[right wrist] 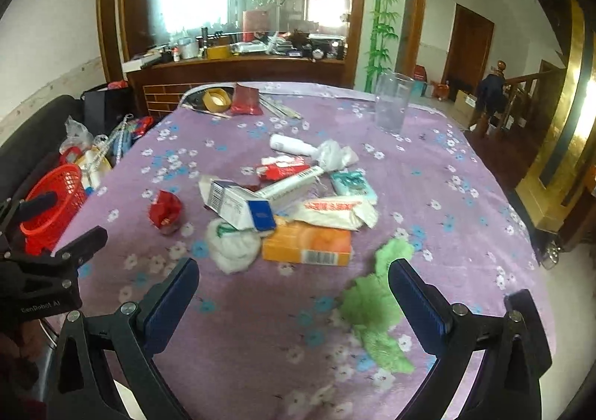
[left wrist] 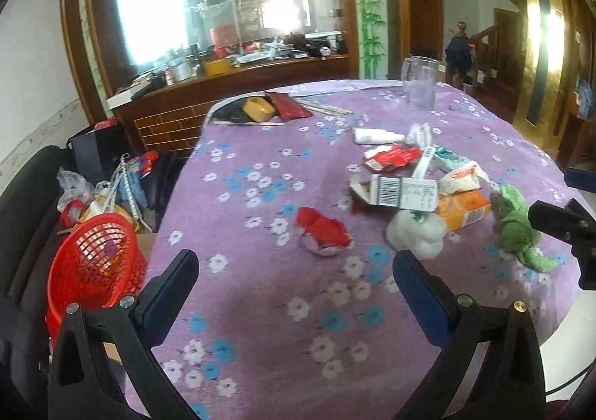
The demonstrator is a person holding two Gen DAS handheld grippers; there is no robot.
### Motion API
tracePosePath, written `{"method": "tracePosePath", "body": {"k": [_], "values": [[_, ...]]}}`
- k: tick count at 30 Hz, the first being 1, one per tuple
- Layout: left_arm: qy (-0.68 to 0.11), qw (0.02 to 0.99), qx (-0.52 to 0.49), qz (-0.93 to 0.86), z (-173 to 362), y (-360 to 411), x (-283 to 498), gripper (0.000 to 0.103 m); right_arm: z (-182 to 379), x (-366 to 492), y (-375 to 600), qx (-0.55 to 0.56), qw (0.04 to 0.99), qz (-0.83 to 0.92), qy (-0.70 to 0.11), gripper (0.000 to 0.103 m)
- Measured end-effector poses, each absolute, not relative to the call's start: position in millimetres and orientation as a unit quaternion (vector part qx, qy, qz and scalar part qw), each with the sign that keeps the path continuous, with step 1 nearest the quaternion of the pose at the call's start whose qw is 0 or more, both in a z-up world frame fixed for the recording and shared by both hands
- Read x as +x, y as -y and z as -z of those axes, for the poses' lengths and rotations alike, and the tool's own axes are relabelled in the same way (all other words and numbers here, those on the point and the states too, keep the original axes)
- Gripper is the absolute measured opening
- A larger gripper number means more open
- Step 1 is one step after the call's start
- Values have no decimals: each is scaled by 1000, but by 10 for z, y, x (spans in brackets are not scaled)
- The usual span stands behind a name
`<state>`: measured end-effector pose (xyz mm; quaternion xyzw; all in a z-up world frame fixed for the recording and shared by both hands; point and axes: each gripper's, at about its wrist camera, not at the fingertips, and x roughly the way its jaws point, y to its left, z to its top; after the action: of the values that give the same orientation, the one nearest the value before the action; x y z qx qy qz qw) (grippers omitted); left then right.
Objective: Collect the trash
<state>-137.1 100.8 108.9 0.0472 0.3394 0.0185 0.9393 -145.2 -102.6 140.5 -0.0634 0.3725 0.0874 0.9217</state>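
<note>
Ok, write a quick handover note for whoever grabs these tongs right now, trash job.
Left tongs: open, empty, over the near table edge.
Right tongs: open, empty, beside the green crumpled paper.
Trash lies piled mid-table: orange box, white-blue carton, white wad, red wrapper.
Red basket sits off the table's left edge.
Nothing visibly collected yet; the whole pile remains.

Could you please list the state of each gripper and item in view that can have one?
left gripper: open, empty, above the tablecloth
right gripper: open, empty
red basket: empty as far as shown, standing off the table's left edge
clear pitcher: upright, looks empty
white and blue carton: end flap open, lying on its side
orange box: lying flat
red wrapper: crumpled
green cloth: crumpled
</note>
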Motion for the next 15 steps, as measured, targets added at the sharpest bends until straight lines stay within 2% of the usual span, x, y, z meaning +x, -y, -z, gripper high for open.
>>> {"method": "tracePosePath", "body": {"k": [15], "values": [[-336,939,33,-70,-1088,-1274,-1512,103,-1401,-1356,717,-98,912,-152,-367,103]]}}
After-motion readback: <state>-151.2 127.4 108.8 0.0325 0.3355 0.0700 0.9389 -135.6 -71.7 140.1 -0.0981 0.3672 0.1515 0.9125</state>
